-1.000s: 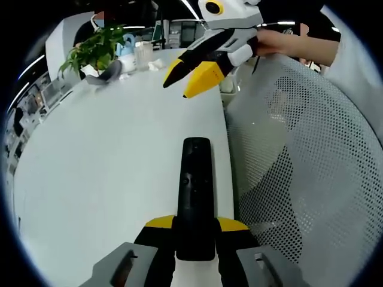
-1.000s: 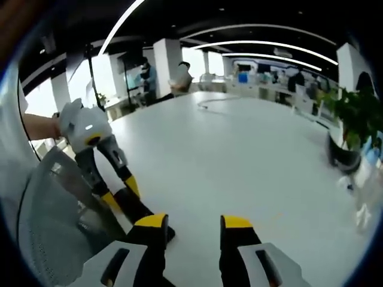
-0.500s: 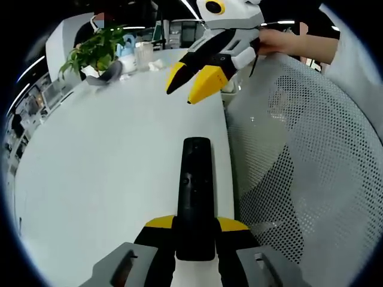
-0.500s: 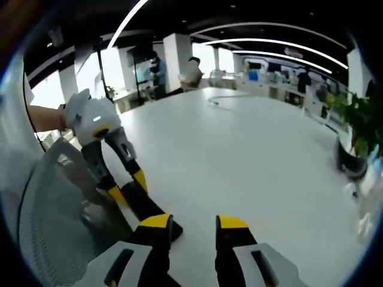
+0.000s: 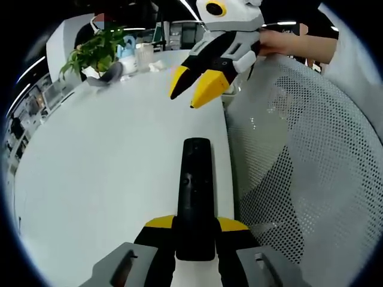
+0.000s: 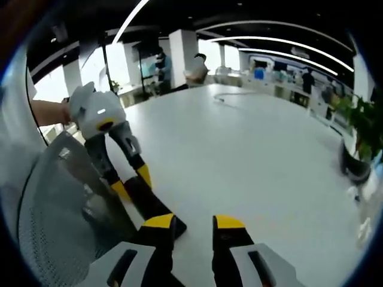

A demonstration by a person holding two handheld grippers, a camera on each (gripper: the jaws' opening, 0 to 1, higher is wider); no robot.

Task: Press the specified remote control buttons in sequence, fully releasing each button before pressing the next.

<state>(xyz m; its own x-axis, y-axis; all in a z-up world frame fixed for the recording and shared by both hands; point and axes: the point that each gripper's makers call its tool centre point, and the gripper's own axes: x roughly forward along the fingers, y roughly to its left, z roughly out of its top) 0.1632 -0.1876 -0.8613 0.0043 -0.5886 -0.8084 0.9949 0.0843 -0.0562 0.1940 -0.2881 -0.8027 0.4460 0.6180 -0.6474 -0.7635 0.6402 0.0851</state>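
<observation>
- Left tool (image 5: 194, 230) was clamped on the black remote (image 5: 195, 191), pointing toward 12 o'clock over the white tabletop (image 5: 108, 161).
- Right tool (image 6: 194, 224) hovered, jaws apart.

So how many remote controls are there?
1. The black remote control lies near the white table edge, clamped between the left gripper jaws. Others may be hidden.

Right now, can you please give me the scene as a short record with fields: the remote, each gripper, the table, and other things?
remote: black, lying on the table, its near end between the left gripper's jaws
left gripper: shut on remote
right gripper: in the air above the table, jaws slightly apart, holding nothing
table: white
plant: at the table's far end
mesh chair: beside the table edge
</observation>
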